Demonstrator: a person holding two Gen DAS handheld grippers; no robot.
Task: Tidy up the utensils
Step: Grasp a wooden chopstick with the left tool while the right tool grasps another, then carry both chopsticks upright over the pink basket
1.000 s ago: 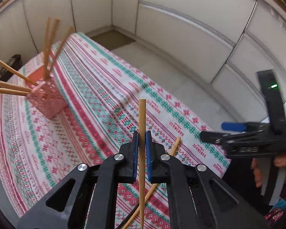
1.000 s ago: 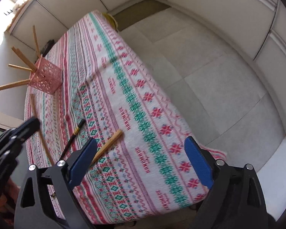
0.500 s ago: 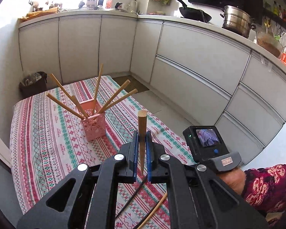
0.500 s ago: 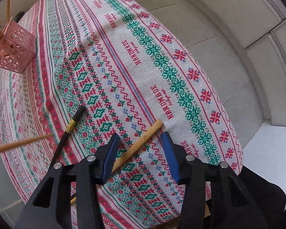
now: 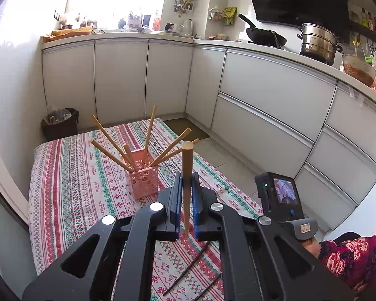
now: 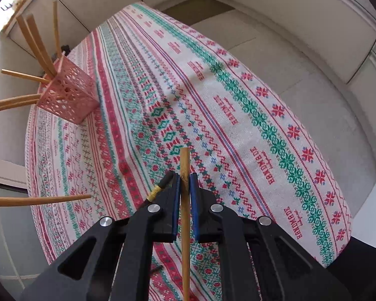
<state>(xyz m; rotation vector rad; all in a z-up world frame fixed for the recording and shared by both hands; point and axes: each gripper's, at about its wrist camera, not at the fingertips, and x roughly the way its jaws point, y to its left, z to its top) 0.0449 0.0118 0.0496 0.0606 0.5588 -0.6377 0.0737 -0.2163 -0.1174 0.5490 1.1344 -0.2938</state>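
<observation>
Pinching one wooden chopstick [image 5: 187,175] each: the left hand-held gripper [image 5: 187,178] has its blue pads pressed onto the shaft, thick round end up, thin tip hanging below the jaws, clear of the cloth. The right hand-held gripper [image 6: 185,179] is likewise clamped on a second wooden chopstick [image 6: 185,165], which runs straight through the jaws, blunt end forward over the worktop.

Pink perforated holder [image 5: 141,178] stands upright mid-worktop, ahead and left of the left gripper's stick, with several wooden chopsticks [image 5: 107,136] fanned out of it. In the right wrist view the same holder [image 6: 69,95] sits far left, well apart from the right gripper.

Black chopsticks [image 5: 188,269] lie on the cloth below the left gripper. One black chopstick with a gold band [image 6: 158,189] lies just beside the right gripper's left finger; contact unclear.

Worktop is covered by a striped cloth [image 6: 238,125] in red, green and white. Readable woven text "HANDMADE" repeats along the stripes; it appears upside down in the right wrist view.

Right gripper body with a lit small screen [image 5: 284,192] and green LED shows in the left wrist view, held by a person's hand in a red floral sleeve [image 5: 351,258]. Steel pot [image 5: 318,42] on the kitchen counter carries a label too small to read.
</observation>
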